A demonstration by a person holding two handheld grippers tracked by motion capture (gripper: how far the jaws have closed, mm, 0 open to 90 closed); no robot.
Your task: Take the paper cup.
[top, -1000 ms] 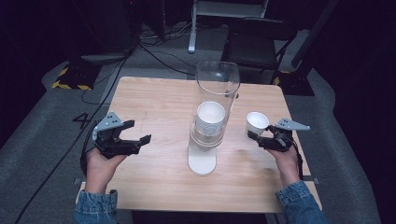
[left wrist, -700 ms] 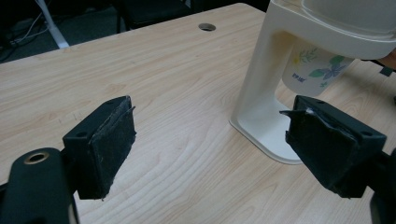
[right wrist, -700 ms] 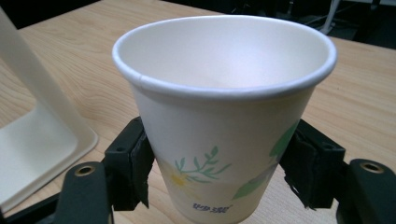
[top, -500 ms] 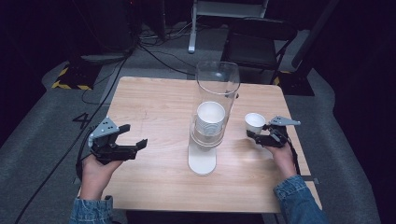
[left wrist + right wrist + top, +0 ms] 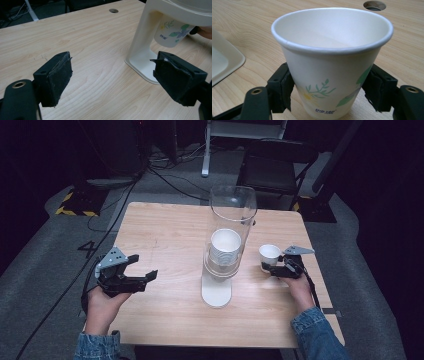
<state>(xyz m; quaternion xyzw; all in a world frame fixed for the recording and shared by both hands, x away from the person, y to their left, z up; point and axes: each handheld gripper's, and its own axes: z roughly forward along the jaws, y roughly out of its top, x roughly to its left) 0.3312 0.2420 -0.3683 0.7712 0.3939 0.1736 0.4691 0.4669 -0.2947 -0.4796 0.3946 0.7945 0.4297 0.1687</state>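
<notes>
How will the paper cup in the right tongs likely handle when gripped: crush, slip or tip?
The paper cup looks thin-walled and empty, so probably light and easily crushed by the right tongs. Its narrow base under a wider rim suggests it may tip if nudged.

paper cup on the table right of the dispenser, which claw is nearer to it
Right. The right claw has its jaws against both sides of the paper cup. The left claw is open, across the table on the far side of the cup dispenser.
</notes>
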